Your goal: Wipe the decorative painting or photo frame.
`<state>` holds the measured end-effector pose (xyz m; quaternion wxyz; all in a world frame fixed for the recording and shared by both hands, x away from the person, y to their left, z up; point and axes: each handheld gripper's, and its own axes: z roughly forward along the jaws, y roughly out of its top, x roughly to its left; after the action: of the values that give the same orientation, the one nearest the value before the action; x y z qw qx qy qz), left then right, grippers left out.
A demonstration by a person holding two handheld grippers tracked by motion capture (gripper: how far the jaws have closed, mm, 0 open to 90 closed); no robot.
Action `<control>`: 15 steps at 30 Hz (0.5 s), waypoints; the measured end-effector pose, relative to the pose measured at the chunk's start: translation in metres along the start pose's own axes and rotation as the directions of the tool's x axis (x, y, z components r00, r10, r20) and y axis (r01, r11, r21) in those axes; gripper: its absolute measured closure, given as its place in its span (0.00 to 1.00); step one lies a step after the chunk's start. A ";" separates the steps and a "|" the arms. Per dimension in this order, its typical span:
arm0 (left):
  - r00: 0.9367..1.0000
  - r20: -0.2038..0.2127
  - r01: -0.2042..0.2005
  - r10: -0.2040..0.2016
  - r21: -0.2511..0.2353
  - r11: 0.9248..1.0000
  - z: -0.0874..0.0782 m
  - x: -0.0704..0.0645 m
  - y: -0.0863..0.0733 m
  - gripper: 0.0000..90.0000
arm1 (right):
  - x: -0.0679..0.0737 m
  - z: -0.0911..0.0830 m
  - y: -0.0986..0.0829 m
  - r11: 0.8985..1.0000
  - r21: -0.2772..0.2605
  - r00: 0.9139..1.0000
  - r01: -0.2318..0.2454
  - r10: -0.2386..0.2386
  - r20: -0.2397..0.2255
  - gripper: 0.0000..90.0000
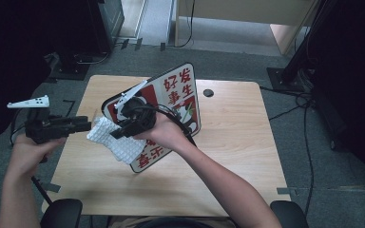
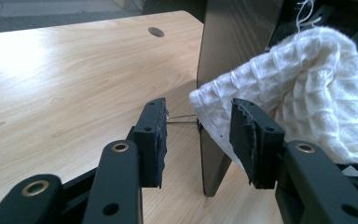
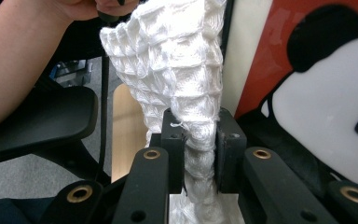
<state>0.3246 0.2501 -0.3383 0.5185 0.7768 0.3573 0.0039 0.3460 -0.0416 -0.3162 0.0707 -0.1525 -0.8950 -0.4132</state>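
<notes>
A red-and-white sign board (image 1: 180, 90) with a panda picture and Chinese characters stands tilted on the wooden table (image 1: 233, 142). My right gripper (image 1: 118, 131) is shut on a white waffle-weave cloth (image 1: 119, 145) in front of the board's lower left part. In the right gripper view the cloth (image 3: 177, 60) is pinched in my right gripper (image 3: 200, 126), with the board (image 3: 321, 107) just to the right. My left gripper (image 1: 88, 125) is open at the cloth's left edge. In the left gripper view, the cloth (image 2: 307, 93) hangs just past my left gripper (image 2: 198, 116), beside the board's dark back (image 2: 233, 46).
A round cable hole (image 1: 208, 92) lies in the table's far side, behind the board. Chair armrests (image 1: 62, 213) sit at the table's near edge. Black stands and cables (image 1: 304, 99) surround the table on the grey floor.
</notes>
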 end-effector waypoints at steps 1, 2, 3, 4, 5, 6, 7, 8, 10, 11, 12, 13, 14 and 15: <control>1.000 0.000 0.000 0.000 -0.001 1.000 0.000 0.000 0.000 0.63 | 0.000 0.000 -0.001 1.000 0.001 1.000 0.002 -0.002 0.000 0.87; 1.000 0.001 0.001 -0.001 -0.002 1.000 0.000 0.000 0.000 0.63 | 0.000 0.001 -0.001 1.000 0.003 1.000 -0.002 0.002 -0.002 0.87; 1.000 0.003 0.001 -0.001 -0.002 1.000 0.000 -0.001 0.001 0.63 | 0.000 0.001 -0.003 1.000 0.005 1.000 -0.005 0.005 -0.001 0.87; 1.000 0.006 0.000 0.000 -0.001 1.000 0.001 -0.002 0.001 0.63 | -0.001 0.002 -0.003 1.000 0.006 1.000 -0.002 0.002 -0.001 0.87; 1.000 0.005 -0.001 0.001 0.001 1.000 0.001 -0.002 0.002 0.63 | 0.000 0.003 -0.004 1.000 0.007 1.000 -0.008 0.008 -0.002 0.87; 1.000 0.007 -0.003 0.003 0.001 1.000 0.002 -0.002 0.002 0.63 | 0.000 0.003 -0.005 1.000 0.008 1.000 -0.007 0.007 -0.001 0.87; 1.000 0.010 -0.002 0.002 0.003 1.000 0.002 -0.003 0.002 0.63 | -0.001 0.004 -0.006 1.000 0.009 1.000 -0.007 0.007 -0.003 0.87; 1.000 0.011 -0.004 0.004 0.005 1.000 0.002 -0.003 0.002 0.64 | -0.001 0.004 -0.007 1.000 0.009 1.000 -0.011 0.011 -0.003 0.87; 1.000 0.012 -0.008 0.008 0.006 1.000 0.003 -0.004 0.003 0.64 | -0.001 0.005 -0.008 1.000 0.006 1.000 -0.011 0.011 -0.007 0.87; 1.000 0.012 -0.006 0.006 0.005 1.000 0.003 -0.004 0.003 0.64 | -0.001 0.005 -0.009 1.000 0.006 1.000 -0.017 0.017 -0.006 0.87; 1.000 0.012 -0.006 0.006 0.005 1.000 0.003 -0.004 0.003 0.64 | -0.002 0.006 -0.010 1.000 0.009 1.000 -0.014 0.014 -0.007 0.86; 1.000 0.014 -0.006 0.006 0.006 1.000 0.004 -0.005 0.003 0.64 | -0.002 0.006 -0.011 1.000 0.009 1.000 -0.016 0.016 -0.008 0.87; 1.000 0.014 -0.007 0.007 0.008 1.000 0.004 -0.005 0.004 0.64 | -0.002 0.007 -0.012 1.000 0.011 1.000 -0.018 0.018 -0.007 0.87; 1.000 0.015 -0.009 0.009 0.008 1.000 0.004 -0.005 0.004 0.64 | -0.002 0.007 -0.013 1.000 0.014 1.000 -0.021 0.021 -0.008 0.87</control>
<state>0.3248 0.2429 -0.3353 0.5181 0.7804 0.3501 -0.0009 0.3440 -0.0445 -0.3306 0.0798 -0.1599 -0.8959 -0.4067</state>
